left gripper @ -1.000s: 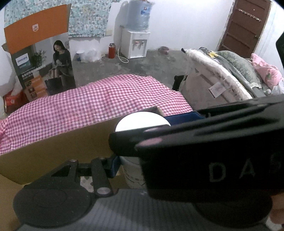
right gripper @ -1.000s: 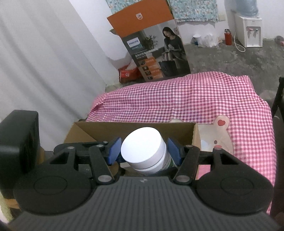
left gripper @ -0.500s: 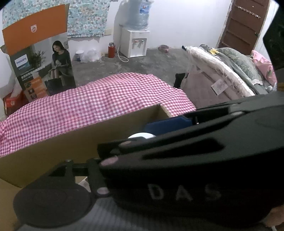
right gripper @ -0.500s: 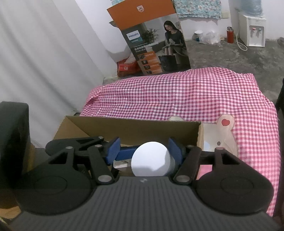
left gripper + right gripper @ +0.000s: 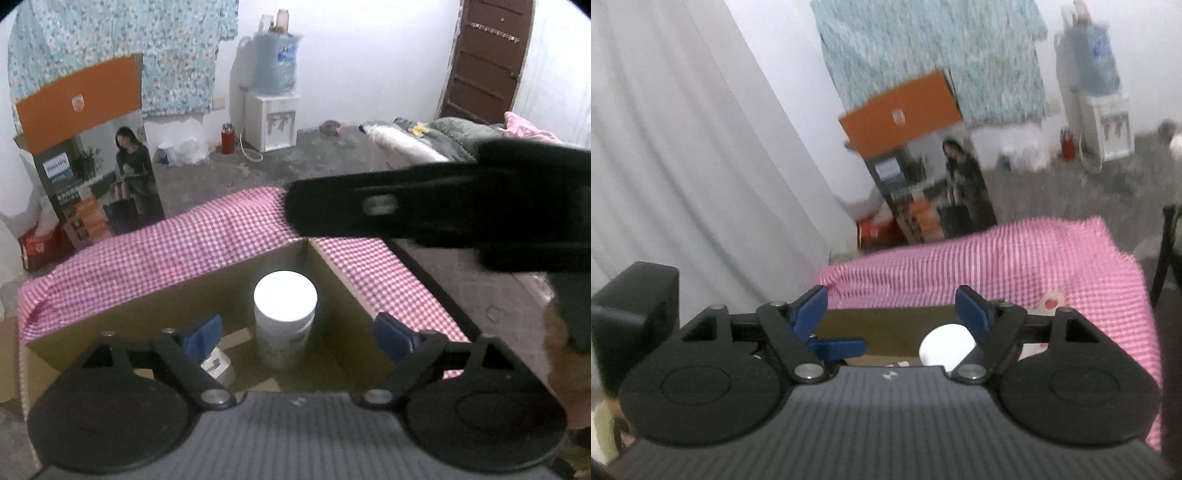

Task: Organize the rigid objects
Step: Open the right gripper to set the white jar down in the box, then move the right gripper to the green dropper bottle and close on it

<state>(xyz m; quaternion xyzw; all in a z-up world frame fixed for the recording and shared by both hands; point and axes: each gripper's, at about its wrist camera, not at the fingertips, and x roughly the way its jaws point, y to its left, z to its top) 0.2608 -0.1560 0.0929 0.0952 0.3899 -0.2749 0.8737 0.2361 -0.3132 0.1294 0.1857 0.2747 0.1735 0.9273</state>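
Inside the cardboard box (image 5: 155,314) on the checked tabletop (image 5: 221,236), upright near the right wall: white jar (image 5: 285,317), parked clear of a small item beside it. Right tool (image 5: 891,314) spread wide, empty, lifted away since clamping the jar a second ago; left tool (image 5: 295,334) likewise apart, now unobstructed.

White jar (image 5: 946,343) largely hidden behind the right gripper's (image 5: 891,314) body, only its lid seen, cardboard box (image 5: 155,314) floor partly covered by the left gripper (image 5: 300,334), small object (image 5: 218,367) beside the jar unidentifiable, right-wrist view motion-blurred throughout.
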